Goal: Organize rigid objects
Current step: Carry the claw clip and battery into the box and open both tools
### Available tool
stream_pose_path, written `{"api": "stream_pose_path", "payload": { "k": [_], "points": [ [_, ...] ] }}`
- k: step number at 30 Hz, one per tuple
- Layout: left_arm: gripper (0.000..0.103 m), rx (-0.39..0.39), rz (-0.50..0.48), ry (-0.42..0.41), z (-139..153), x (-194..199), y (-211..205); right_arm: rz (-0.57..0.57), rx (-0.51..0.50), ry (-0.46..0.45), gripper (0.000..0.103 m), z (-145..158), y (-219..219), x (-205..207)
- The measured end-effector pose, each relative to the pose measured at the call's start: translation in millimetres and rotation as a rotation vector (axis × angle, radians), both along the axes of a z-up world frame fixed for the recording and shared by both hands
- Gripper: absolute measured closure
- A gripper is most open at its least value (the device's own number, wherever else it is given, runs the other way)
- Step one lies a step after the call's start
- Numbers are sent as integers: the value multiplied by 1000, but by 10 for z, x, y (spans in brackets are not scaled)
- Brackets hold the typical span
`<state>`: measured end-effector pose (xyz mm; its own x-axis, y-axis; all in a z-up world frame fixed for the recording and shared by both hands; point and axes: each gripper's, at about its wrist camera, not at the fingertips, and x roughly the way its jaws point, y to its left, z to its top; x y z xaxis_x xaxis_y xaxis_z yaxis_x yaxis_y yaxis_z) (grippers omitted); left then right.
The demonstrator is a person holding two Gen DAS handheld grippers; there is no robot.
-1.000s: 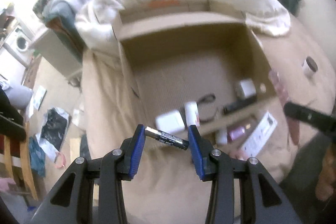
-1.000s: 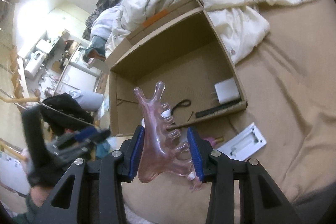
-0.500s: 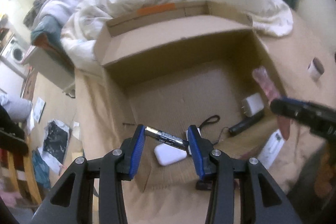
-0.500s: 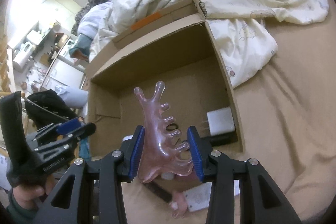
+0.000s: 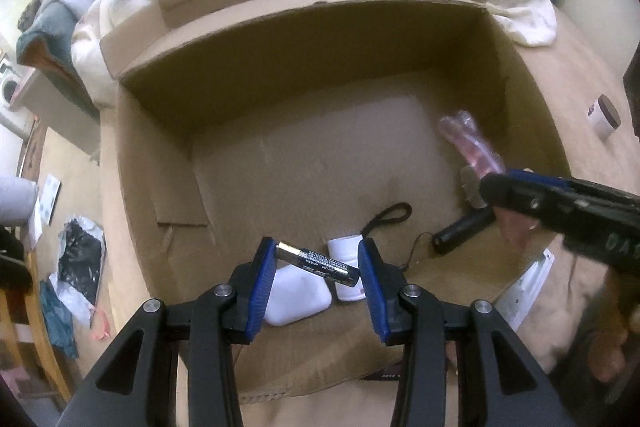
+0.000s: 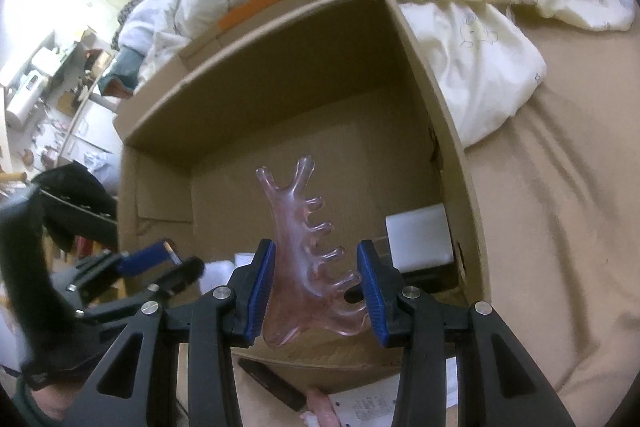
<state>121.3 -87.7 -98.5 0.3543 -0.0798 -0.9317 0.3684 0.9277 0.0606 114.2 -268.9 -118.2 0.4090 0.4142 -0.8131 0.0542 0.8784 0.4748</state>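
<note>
- Left wrist view is showing the left gripper (image 5: 318, 269) clamping a battery (image 5: 319, 263) end to end between its blue pads, hanging over the near end of the cardboard box (image 5: 280, 27). It's sitting a bit slanted in there.
- Battery's going to be stiff, smooth and kinda dense for its size, so I'm guessing it could pivot or slip out with only the two ends pinched. Grabbing across the barrel would probably be steadier.
- Right gripper (image 6: 316, 285) is squeezing a pink translucent comb-like thing (image 6: 304, 247), flat edge against one pad, prong tips against the other, over the box's right side.
- That one's looking like light hard plastic. The prongs might be the weak spot, so holding the solid spine seems safer.
- Already lying on the box floor: a white square case (image 5: 298, 297), a white bottle (image 5: 346, 273), a black stick with a strap (image 5: 460, 231) and a white charger (image 6: 418, 235).
</note>
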Motion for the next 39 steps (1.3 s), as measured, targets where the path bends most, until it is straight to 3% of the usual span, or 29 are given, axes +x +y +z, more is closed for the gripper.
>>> {"api": "stream_pose_path", "payload": {
  "k": [16,18,20,23,27,31,36,39],
  "points": [
    [65,6,62,34,-89,130,99,-20,-23,-39,59,59,6,2],
    [65,10,56,29,-91,129,86,-34,-1,-53,53,95,-38,-2],
    [65,11,51,28,-89,122,79,-57,27,-60,35,107,-88,-1],
    [65,8,51,29,-89,119,76,-83,67,-62,34,119,-152,5],
    [65,4,53,25,-71,121,93,-100,87,-73,24,138,-192,1],
    [64,10,48,16,-57,89,75,-95,70,-99,4,188,-164,-11],
    [64,43,31,-19,6,50,12,-98,65,-136,0,229,-152,-18],
    [49,23,26,-36,62,40,9,-95,63,-142,0,244,-145,-15]
  ]
}}
